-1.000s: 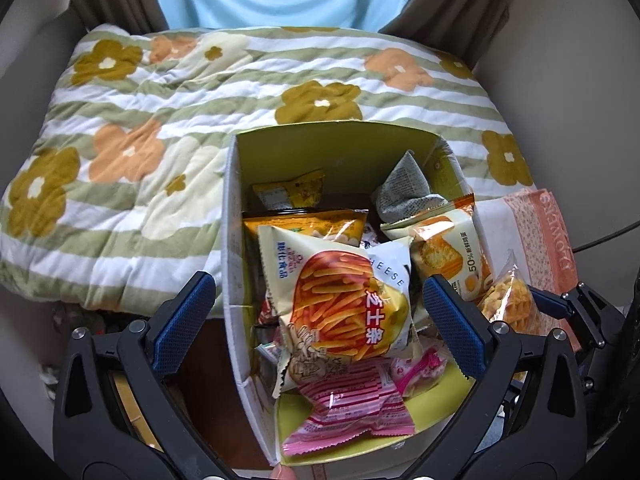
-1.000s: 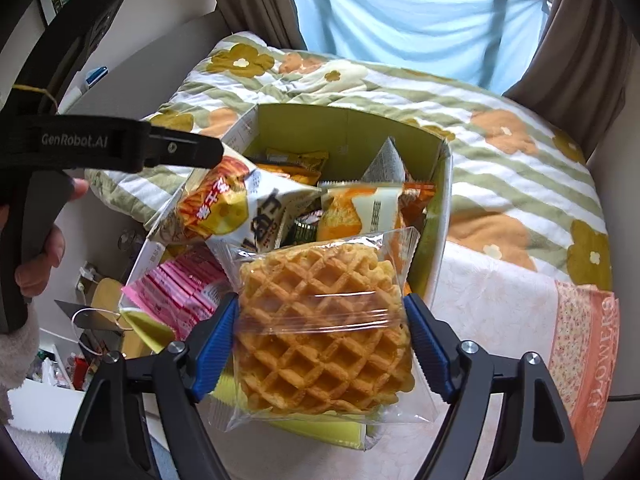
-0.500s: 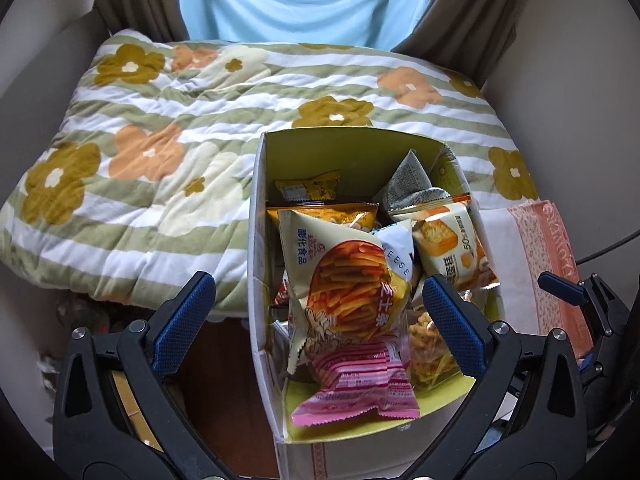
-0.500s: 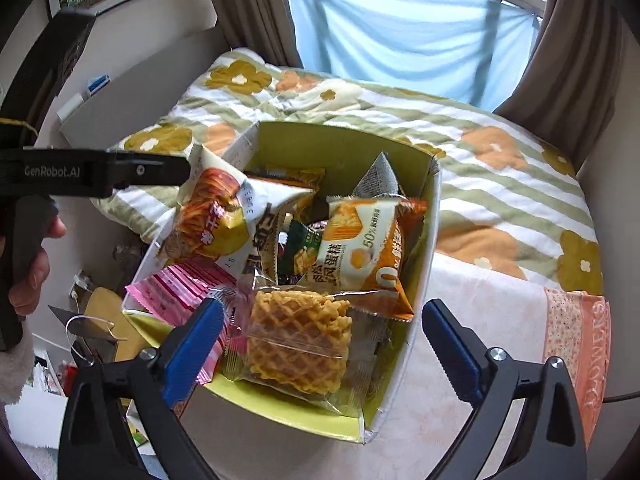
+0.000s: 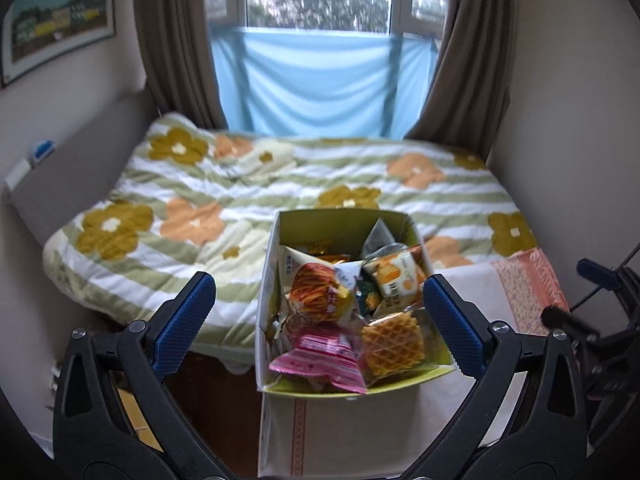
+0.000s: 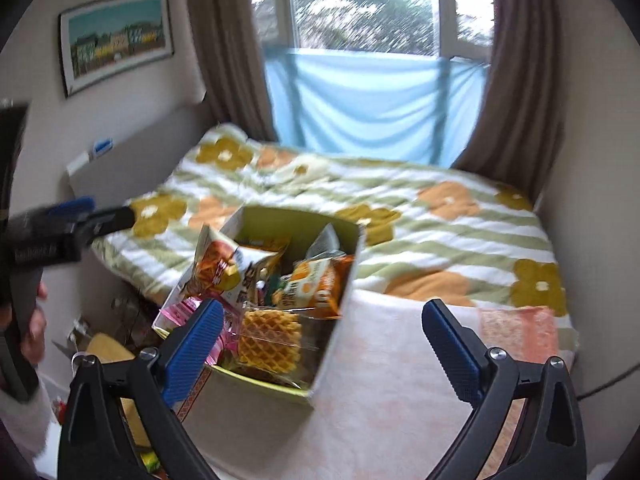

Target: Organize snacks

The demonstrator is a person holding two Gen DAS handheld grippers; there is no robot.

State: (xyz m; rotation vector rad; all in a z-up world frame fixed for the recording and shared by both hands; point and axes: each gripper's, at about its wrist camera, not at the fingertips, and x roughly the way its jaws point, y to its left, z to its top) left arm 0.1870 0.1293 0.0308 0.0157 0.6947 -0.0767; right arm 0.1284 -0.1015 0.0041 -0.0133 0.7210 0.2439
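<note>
A yellow-green cardboard box [image 5: 340,216] [image 6: 348,276] stands at the bed's near edge, full of snack packs. A wrapped waffle [image 5: 394,346] [image 6: 270,338] lies at its near right, beside a pink pack [image 5: 320,354] and an orange chips bag [image 5: 320,294]. An orange-white pack [image 5: 400,276] [image 6: 312,288] leans at the right. My left gripper [image 5: 318,330] is open and empty, above and in front of the box. My right gripper [image 6: 322,348] is open and empty, drawn back to the box's near right.
The floral quilt [image 5: 240,208] covers the bed behind the box. A pale patterned cloth [image 6: 400,360] lies under and right of the box. Walls close both sides; the window and curtains [image 5: 320,80] stand behind. Clutter sits on the floor at left [image 6: 100,344].
The right gripper opened and left the waffle pack in the box. Both grippers then pulled back and up, so the box looks smaller and the window shows.
</note>
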